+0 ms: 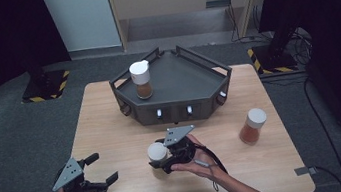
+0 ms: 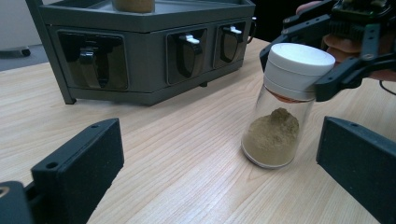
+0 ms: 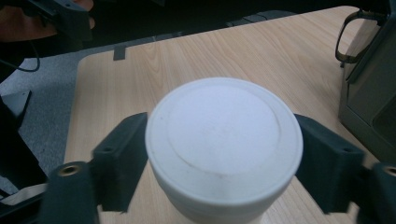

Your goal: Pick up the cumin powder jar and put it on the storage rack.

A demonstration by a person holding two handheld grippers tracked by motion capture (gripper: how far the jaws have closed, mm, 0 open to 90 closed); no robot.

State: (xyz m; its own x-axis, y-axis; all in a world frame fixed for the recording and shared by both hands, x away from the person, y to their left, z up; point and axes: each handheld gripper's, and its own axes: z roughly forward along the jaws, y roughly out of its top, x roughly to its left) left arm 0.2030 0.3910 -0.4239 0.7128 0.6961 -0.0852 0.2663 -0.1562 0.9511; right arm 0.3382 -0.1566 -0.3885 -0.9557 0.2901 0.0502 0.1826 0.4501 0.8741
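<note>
**A:** High view first. What's there?

**B:** My right gripper (image 1: 163, 158) is at the table's (image 1: 113, 134) near edge, about six o'clock from the grey rack (image 1: 177, 87), and its jaws are clamped on the white cap of the jar (image 1: 157, 152) I'm working. My hand covers most of the glass, so the contents are hard to make out here. My left gripper (image 1: 102, 171) sits at eight o'clock from that jar, jaws spread with nothing between them. A second jar (image 1: 142, 80) stands in the rack at ten o'clock, and a third jar (image 1: 252, 126) tilts on the table at three o'clock from my right gripper.

**A:** Left gripper view?

**B:** My own two jaws rise at five and seven o'clock, wide apart and cut off by the frame. The jar (image 2: 280, 126) stands upright on the wood at two o'clock, tan powder heaped in the bottom. My right gripper (image 2: 308, 70) pinches it at the cap's lower edge. The rack (image 2: 154, 51) fills eleven o'clock; the jar on it is cropped to a sliver.

**A:** Right gripper view?

**B:** Straight down on the cap (image 3: 223, 149). Pads press it at three and nine o'clock. The cap hides the glass below. The rack's corner (image 3: 369, 93) is cut off at three o'clock, and my left gripper (image 3: 60, 18) is dim at eleven.
</note>
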